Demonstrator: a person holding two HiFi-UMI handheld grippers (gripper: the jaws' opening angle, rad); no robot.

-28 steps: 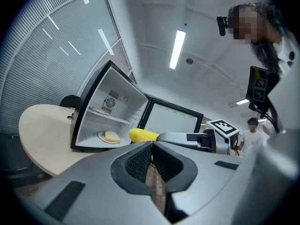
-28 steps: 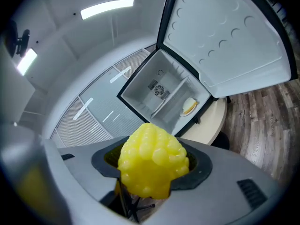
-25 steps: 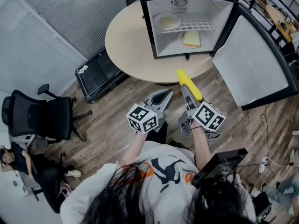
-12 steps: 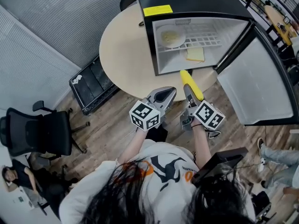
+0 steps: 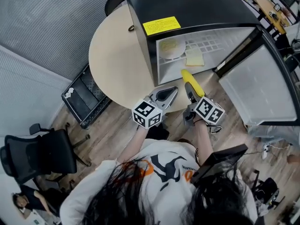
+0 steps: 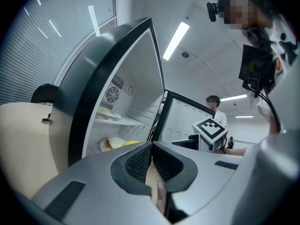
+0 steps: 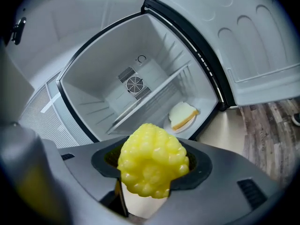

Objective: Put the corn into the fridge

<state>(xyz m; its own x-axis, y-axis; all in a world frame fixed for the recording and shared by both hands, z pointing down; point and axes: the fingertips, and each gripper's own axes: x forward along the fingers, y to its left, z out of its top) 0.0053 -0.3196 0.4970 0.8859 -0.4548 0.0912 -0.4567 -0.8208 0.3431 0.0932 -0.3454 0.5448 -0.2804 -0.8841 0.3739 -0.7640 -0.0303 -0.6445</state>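
A yellow corn cob [image 5: 192,82] sticks out forward from my right gripper [image 5: 189,91], which is shut on its near end. In the right gripper view the corn [image 7: 152,165] fills the gap between the jaws and points at the open fridge [image 7: 140,78]. In the head view the cob's tip sits at the bottom front edge of the black mini fridge [image 5: 187,13]. My left gripper [image 5: 172,91] is beside it on the left, over the table edge. Its jaws are shut with nothing between them [image 6: 152,150].
The fridge stands on a round beige table [image 5: 117,55], its door [image 5: 255,86] swung open to the right. Inside, a plate [image 5: 169,48] lies on the wire shelf [image 7: 150,97] and a sandwich on a plate [image 7: 183,115] on the floor. An office chair [image 5: 37,156] and black crate [image 5: 84,97] stand left.
Both grippers have moved forward toward the fridge. The corn tip has gone from the table's near edge to the fridge's open front. Both jaw states are unchanged.
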